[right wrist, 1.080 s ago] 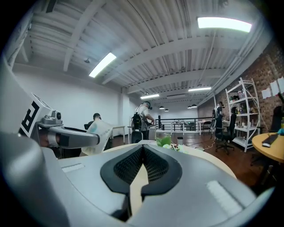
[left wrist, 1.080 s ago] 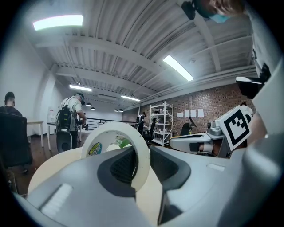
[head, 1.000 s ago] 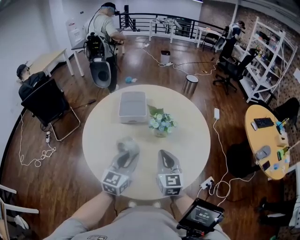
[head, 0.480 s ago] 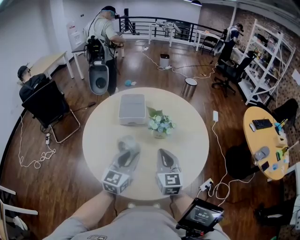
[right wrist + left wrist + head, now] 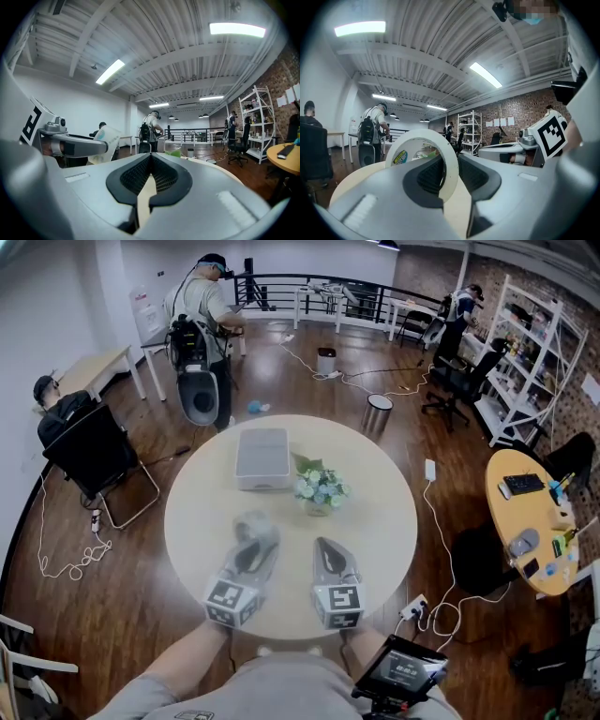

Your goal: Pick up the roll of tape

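The roll of tape (image 5: 440,157) is a pale ring with a printed label inside; it stands upright between the jaws of my left gripper (image 5: 446,172), which is shut on its rim. From the head view the tape roll (image 5: 256,529) shows at the tip of the left gripper (image 5: 254,545), above the round beige table (image 5: 384,521). My right gripper (image 5: 327,554) hovers beside it to the right, near the table's front. In the right gripper view the right gripper (image 5: 150,176) has its pads pressed together with nothing between them, and the tape roll (image 5: 104,140) shows at the left.
A grey flat box (image 5: 264,455) and a small pot of flowers (image 5: 322,489) sit on the far half of the table. Around it are a black chair (image 5: 94,448), cables on the wooden floor, a second round table (image 5: 525,521) at right, and people standing at the back.
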{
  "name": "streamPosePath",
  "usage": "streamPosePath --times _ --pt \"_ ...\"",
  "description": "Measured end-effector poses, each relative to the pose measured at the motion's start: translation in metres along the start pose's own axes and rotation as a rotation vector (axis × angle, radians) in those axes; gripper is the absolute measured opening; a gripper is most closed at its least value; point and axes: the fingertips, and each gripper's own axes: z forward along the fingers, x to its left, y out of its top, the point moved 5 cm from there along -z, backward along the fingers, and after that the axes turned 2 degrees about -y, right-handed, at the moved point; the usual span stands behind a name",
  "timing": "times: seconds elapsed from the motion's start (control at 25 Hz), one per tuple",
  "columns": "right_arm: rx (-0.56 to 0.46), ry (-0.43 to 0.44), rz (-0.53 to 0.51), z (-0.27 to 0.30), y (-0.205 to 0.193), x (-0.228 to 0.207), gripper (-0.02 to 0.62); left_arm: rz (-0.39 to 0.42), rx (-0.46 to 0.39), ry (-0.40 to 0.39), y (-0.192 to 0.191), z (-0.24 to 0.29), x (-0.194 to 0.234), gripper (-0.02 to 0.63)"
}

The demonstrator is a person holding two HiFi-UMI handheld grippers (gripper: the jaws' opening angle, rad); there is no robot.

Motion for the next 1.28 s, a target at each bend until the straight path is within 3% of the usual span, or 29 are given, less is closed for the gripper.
streamPosePath --times 1.28 --pt "0.022 0.006 -0.003 0.0033 -0.0031 0.0014 0.011 0.025 0.013 -0.001 0.0017 0.0013 0.0041 0.097"
